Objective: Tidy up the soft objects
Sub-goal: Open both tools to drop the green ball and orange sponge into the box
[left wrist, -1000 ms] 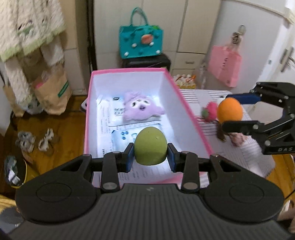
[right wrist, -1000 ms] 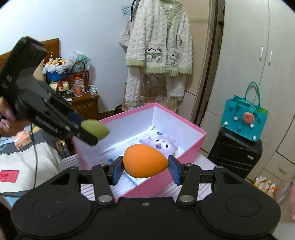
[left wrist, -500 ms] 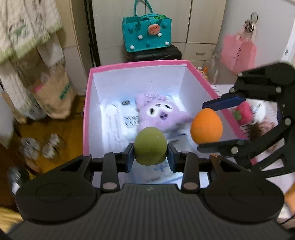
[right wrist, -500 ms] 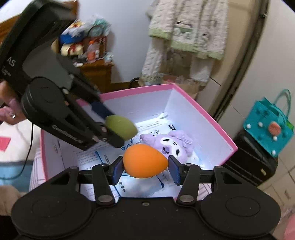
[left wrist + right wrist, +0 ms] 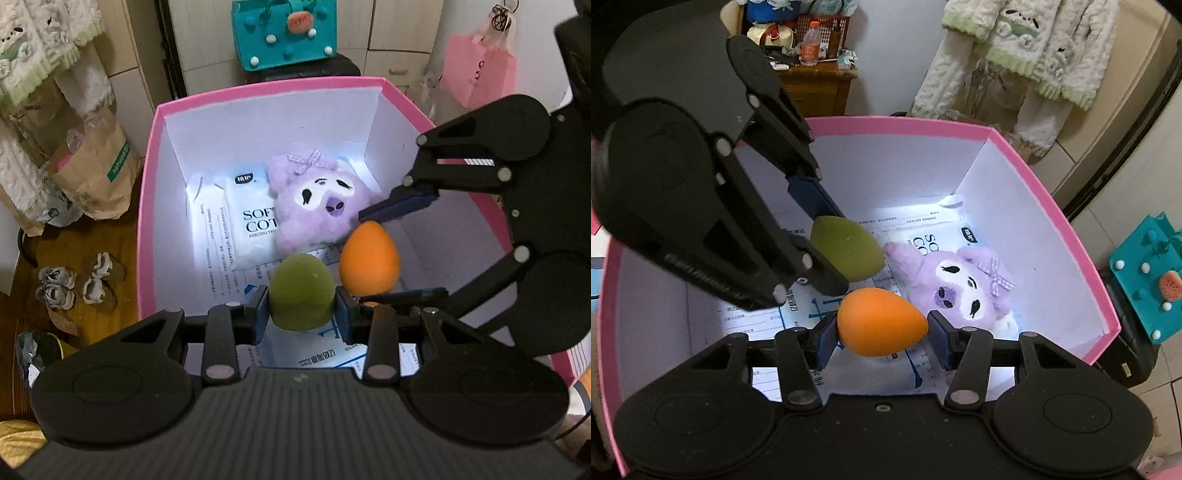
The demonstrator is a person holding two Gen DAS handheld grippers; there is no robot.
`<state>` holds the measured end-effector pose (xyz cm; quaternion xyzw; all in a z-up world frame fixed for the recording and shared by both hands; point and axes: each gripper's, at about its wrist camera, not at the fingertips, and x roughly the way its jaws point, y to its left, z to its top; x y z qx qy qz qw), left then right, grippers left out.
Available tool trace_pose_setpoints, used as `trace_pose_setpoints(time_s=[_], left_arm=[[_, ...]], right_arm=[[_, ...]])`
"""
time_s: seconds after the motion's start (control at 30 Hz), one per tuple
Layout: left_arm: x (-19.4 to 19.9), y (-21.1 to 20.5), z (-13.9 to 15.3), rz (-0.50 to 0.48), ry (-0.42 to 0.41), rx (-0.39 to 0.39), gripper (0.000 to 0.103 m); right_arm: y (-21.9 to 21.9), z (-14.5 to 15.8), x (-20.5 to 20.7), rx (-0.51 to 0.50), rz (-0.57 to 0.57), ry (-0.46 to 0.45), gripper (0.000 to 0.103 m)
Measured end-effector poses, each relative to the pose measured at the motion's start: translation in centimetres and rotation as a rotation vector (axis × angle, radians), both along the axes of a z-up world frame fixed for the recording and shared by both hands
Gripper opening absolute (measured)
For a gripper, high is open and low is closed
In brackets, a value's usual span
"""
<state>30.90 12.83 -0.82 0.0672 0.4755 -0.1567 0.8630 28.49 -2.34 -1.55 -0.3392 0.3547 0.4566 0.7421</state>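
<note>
My left gripper [image 5: 301,308] is shut on a green egg-shaped sponge [image 5: 302,291], held inside the pink box [image 5: 147,206]. Close on its right, my right gripper [image 5: 882,326] is shut on an orange egg-shaped sponge [image 5: 881,321], also inside the box [image 5: 1060,221]. The two sponges hang side by side, a small gap apart, above the box floor. A purple plush toy [image 5: 317,206] lies on white soft packs [image 5: 251,225] at the back of the box; in the right wrist view the plush [image 5: 964,284] lies just beyond the orange sponge.
A teal bag [image 5: 284,33] on a black suitcase stands behind the box. A pink bag [image 5: 480,74] hangs at the right. Paper bags [image 5: 92,166] and shoes [image 5: 74,284] sit on the wooden floor at the left. A fluffy garment [image 5: 1034,48] hangs on the wall.
Both grippers have come down and forward into the pink box with their sponges. The right gripper swung in from the table side and now sits close beside the left one.
</note>
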Motion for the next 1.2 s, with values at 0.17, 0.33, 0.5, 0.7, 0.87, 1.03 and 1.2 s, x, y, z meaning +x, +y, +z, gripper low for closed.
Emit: trace_pose_setpoints(time_s=[0.17,0.33,0.5,0.7,0.87,1.03,1.2], left_arm=[[0.5,0.0,-0.1,0.017,0.002,-0.014,0.038],[0.4,-0.3,0.2,0.028,-0.009,-0.001,0.041],[0.4,-0.2,0.3,0.048,-0.019,-0.018,0.041],[-0.9,0.4,1.4,0.072,-0.057,-0.041,0.042],[-2.9,0.7,3.2,0.068,-0.100,-0.038,0.044],[-5.7,0.8,5.4,0.055,-0.142,-0.024,0.047],[-8.7,1.0,7.7,0.046,-0.157,-0.032,0.050]], right_arm=[[-0.6,-0.2,0.3,0.004,-0.044,-0.007,0.059],[-1.0,-0.3,0.7,0.037,-0.077,-0.002,0.060],[-1.5,-0.1,0.8,0.082,-0.108,0.012,0.063],[-2.8,1.3,0.5,0.159,-0.178,0.058,0.064],[-4.9,2.9,-0.2,0.246,-0.268,0.122,0.064],[-7.2,5.5,-1.8,0.329,-0.308,0.165,0.064],[-9.1,8.2,-4.5,0.375,-0.307,0.141,0.064]])
